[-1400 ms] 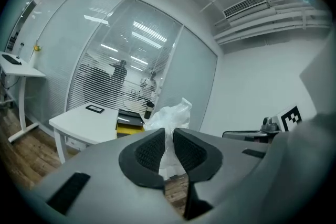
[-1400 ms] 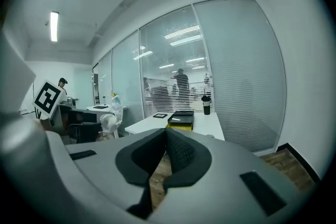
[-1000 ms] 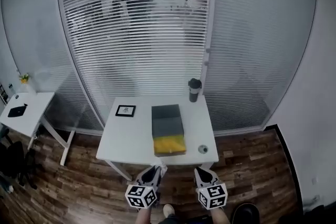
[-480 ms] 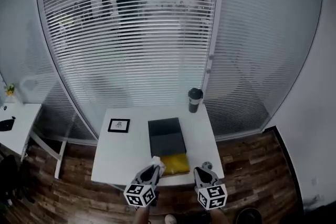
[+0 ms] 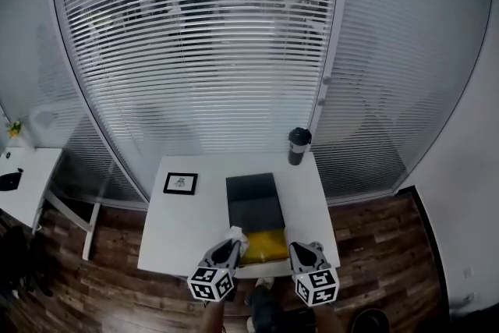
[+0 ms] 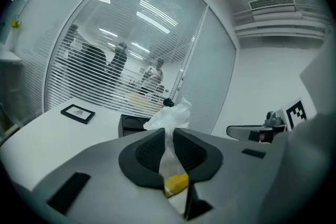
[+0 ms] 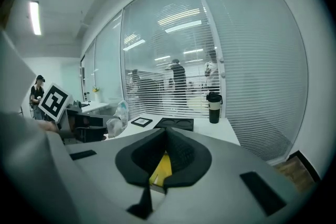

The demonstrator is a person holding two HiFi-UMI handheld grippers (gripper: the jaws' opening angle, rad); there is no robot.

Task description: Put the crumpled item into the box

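Both grippers have come fwd since the earlier frame, now over the near edge of the white table (image 5: pixel 183 226), right by the yellow box (image 5: pixel 265 244). Left gripper (image 5: pixel 228 246) has its jaws pinched tight on the crumpled plastic wrap (image 6: pixel 171 117), which sticks up past the tips, by the box's left edge. Right gripper (image 7: pixel 167 148): jaws together, nothing gripped.

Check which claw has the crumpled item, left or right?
The left claw: it is shut on the crumpled white plastic. The right claw is shut on nothing.
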